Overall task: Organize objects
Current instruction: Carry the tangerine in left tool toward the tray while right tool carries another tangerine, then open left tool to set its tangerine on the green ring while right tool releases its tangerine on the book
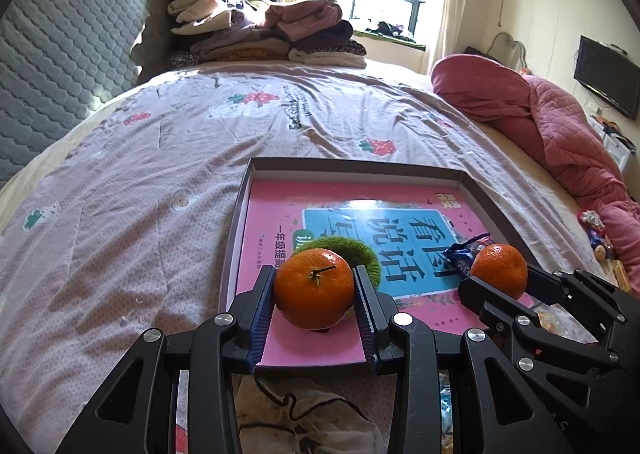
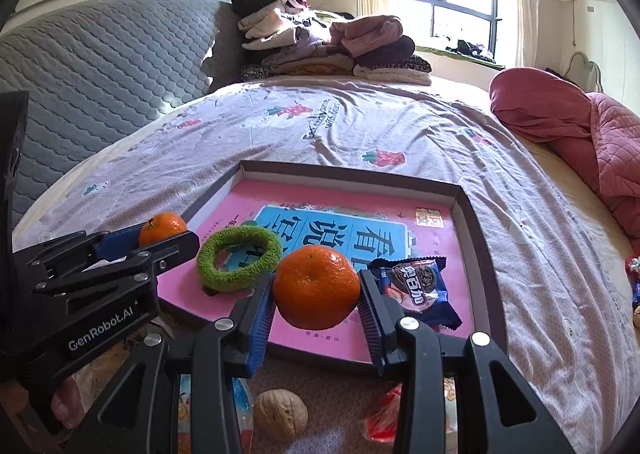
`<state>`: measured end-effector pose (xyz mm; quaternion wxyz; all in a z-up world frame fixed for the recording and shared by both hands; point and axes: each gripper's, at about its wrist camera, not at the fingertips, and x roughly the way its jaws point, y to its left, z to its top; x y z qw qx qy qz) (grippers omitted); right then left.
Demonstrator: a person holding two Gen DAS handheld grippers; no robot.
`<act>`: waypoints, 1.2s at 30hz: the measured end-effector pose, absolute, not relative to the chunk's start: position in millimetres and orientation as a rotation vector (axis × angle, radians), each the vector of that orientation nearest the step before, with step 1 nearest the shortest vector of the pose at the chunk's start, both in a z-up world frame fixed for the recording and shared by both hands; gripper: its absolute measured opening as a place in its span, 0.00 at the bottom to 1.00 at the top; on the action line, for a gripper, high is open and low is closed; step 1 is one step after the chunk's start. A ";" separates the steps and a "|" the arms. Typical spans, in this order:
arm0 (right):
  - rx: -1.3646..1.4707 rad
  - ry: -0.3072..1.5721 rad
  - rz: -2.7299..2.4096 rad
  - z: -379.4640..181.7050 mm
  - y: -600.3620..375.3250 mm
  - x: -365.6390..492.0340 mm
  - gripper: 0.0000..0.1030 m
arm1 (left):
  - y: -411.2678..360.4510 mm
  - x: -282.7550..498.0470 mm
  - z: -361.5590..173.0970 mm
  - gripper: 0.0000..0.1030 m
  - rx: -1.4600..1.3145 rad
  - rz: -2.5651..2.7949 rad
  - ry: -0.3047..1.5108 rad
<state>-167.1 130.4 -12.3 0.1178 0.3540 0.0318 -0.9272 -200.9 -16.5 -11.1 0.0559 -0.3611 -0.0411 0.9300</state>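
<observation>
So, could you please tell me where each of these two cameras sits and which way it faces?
Left wrist: on the left gripper, looking down across the tray towards the window; its tangerine is clamped; the right gripper shows at right.
Right wrist: on the right gripper, same direction, clamping its own tangerine; the left gripper shows at left.
Shared: tray, green ring, both tangerines.

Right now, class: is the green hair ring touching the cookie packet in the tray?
Apart. The right wrist view shows pink book cover between the green hair ring and the cookie packet.
</observation>
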 end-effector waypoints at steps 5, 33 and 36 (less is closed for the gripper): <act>1.080 0.089 -2.699 -22.6 129.6 -175.5 0.39 | -15.4 -211.1 -20.1 0.38 -1.131 2.809 -0.122; 1.250 0.151 -2.616 -53.7 118.1 -206.4 0.39 | -0.4 -242.8 -39.4 0.38 -1.270 2.717 -0.034; 1.273 0.131 -2.605 -55.3 120.7 -210.2 0.39 | 1.0 -243.9 -39.0 0.38 -1.279 2.708 -0.027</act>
